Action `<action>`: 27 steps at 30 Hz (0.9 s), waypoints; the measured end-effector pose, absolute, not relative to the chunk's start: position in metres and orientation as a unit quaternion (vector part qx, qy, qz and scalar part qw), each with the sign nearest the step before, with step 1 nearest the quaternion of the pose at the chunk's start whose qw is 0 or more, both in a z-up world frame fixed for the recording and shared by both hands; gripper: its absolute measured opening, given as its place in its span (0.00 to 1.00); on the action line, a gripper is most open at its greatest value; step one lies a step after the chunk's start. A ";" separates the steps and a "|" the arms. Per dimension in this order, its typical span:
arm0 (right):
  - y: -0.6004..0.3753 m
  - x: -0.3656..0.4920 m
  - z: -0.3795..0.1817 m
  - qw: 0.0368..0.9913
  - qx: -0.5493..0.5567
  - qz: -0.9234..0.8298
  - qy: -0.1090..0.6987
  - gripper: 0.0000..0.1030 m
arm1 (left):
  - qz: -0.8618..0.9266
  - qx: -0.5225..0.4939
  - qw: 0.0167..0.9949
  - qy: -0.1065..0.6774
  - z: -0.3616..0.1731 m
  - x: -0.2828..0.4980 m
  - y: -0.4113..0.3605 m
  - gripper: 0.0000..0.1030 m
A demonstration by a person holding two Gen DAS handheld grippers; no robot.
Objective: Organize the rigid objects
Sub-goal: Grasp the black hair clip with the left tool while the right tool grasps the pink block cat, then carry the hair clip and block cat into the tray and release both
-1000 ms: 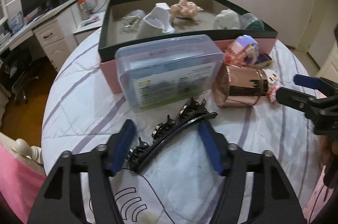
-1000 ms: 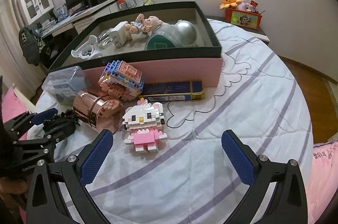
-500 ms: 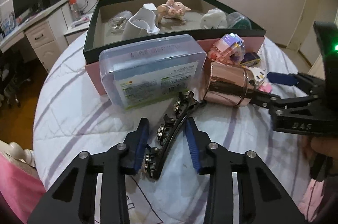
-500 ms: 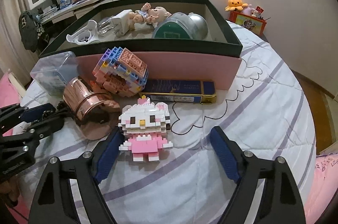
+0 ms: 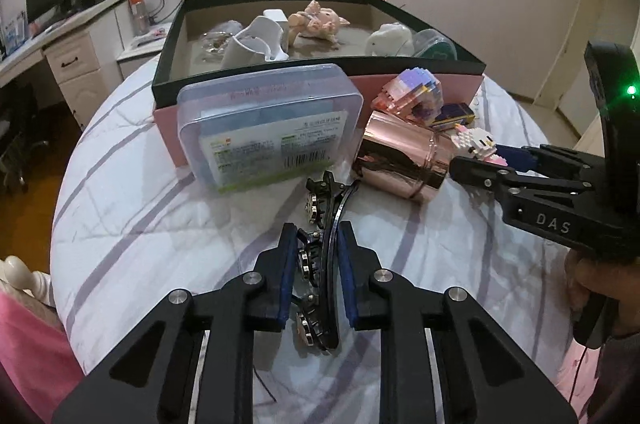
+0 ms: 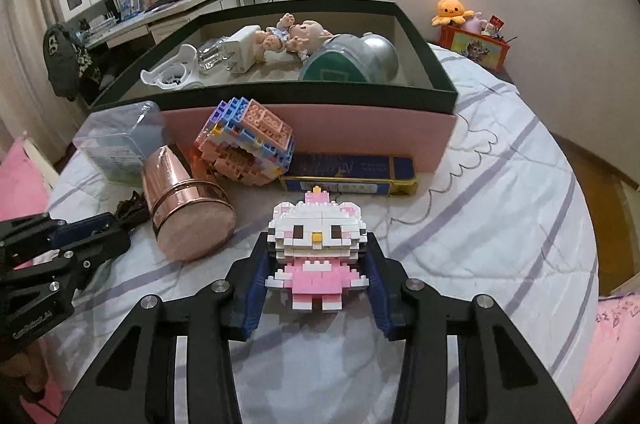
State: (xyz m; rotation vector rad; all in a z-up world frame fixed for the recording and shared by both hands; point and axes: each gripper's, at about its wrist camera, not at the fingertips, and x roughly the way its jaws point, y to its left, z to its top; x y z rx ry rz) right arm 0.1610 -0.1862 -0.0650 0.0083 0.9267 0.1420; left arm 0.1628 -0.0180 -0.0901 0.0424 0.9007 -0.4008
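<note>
Dim indoor light, fisheye-warped edges, sharp

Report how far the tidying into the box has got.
Done: the green-rimmed box already holds a doll, a white charger and a dome. In hand: the left gripper has just closed on the black hair clip, the right gripper on the block kitty. Left on the bed: copper cup, block house, clear case, navy box.

Glossy copper-toned metal cup [image 6: 188, 212], clear plastic case [image 5: 268, 127], quilted cloth bedspread [image 6: 500, 224].
</note>
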 end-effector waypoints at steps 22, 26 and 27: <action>-0.191 0.142 -0.012 0.912 0.031 0.095 0.397 0.43 | -0.178 0.011 0.913 0.366 -0.030 0.142 0.003 0.19; -0.190 0.147 0.001 0.918 0.028 0.100 0.384 0.43 | -0.179 0.013 0.921 0.347 -0.013 0.145 0.005 0.19; -0.190 0.148 0.005 0.919 0.027 0.101 0.380 0.43 | -0.179 0.013 0.923 0.342 -0.008 0.146 0.005 0.19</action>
